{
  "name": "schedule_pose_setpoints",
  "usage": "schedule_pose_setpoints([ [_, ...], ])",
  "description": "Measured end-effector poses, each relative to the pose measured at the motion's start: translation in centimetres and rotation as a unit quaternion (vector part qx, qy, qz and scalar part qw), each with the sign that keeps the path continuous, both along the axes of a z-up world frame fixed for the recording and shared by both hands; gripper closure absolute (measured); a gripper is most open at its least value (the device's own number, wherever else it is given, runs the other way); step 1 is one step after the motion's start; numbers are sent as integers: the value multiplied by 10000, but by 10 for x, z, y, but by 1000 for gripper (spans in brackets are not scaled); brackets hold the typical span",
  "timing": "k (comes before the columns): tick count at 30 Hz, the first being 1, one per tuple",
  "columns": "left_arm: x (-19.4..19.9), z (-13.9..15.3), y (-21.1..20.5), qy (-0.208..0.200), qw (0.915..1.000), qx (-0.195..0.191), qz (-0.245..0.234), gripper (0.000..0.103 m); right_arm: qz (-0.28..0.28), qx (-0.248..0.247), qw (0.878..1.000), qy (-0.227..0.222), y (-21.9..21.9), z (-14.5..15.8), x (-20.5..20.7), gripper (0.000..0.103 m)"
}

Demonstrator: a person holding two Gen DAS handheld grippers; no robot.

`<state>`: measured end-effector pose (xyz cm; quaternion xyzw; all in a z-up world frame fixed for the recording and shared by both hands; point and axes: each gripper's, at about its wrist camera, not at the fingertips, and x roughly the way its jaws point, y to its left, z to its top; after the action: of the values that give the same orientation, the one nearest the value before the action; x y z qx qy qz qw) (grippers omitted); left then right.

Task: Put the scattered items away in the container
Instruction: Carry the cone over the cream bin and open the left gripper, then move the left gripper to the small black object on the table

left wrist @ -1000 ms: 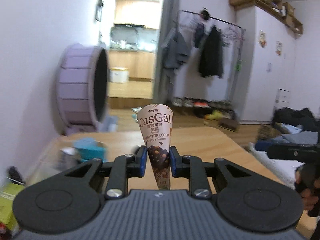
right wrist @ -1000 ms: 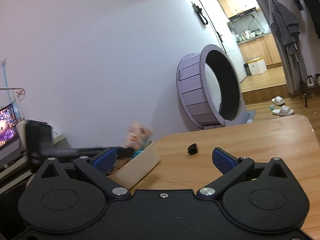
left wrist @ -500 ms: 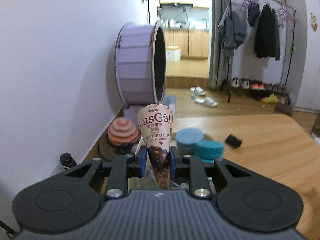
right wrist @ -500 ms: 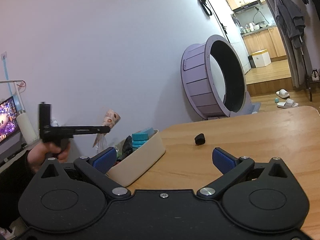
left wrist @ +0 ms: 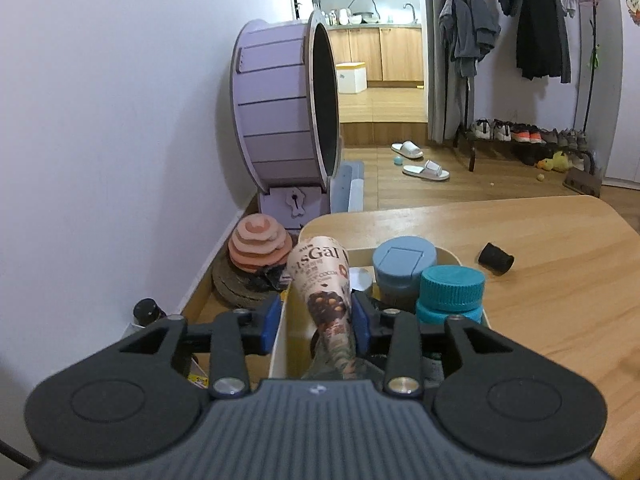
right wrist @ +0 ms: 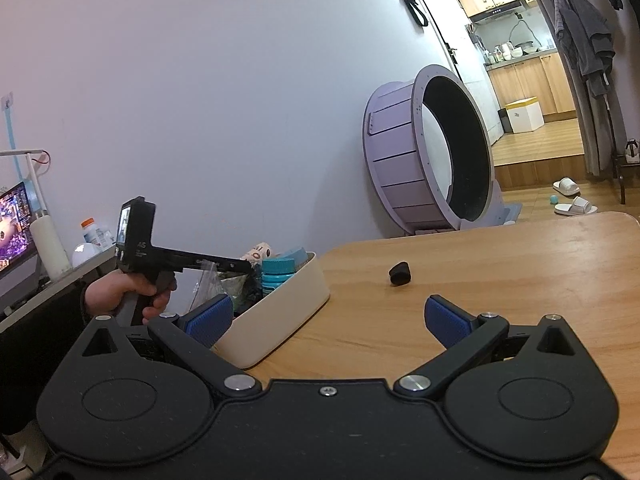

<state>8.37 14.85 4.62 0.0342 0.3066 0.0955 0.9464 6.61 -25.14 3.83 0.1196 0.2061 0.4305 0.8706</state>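
At 6 o'clock in the left wrist view, over the near end of the cream container [left wrist: 280, 344]: the left gripper [left wrist: 314, 320], pads parted, having just been opening. Between the pads, the printed ice-cream cone wrapper [left wrist: 324, 280], wide end up and tilted toward 11 o'clock. Leaning on or very near the right pad, clear of the left one, so no longer pinched. Tip down inside the container, though hidden too deep to tell what it rests on.

Farther in the same container, at 1 o'clock from the cone: a jar with a grey-blue lid [left wrist: 404, 258], and just beside it a bottle with a teal screw cap [left wrist: 450, 284], both upright.

On the wooden table [left wrist: 560, 300] at 2 o'clock, outside the container and apart from it: a small black object [left wrist: 496, 258], lying on its side.

In the right wrist view, at 6 o'clock: the right gripper [right wrist: 328, 318], spread wide with nothing between the blue pads, low over bare tabletop. Container wall just beside its left pad at 9 o'clock. At 12 o'clock ahead, the same black object, well apart. At 9 o'clock, a hand [right wrist: 120, 292] on the left gripper's handle.

Behind the table, against the wall — a large purple wheel [left wrist: 280, 100].
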Motion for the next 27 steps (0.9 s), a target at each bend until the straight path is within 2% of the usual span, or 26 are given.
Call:
schedule_pose_setpoints([
  [7,-35,32,-29,-482,9980,-70,-413,61,-27,18,10000,-8,-3,0,1,0],
  [13,-49,42,-85,-780,9893,-507,-1122,53,-132,61,9999,-42,-11,3,1,0],
  [17,-39,21,-123,-763,9840,-781,-1408,52,-236,100,9996,-69,-21,5,3,0],
  [23,8,-26,-144,-497,9812,-1453,-1167,52,-425,277,9986,-123,-37,9,7,0],
  [27,45,-48,-152,-400,9855,-1397,-878,52,-551,342,9978,-141,-43,9,10,0],
])
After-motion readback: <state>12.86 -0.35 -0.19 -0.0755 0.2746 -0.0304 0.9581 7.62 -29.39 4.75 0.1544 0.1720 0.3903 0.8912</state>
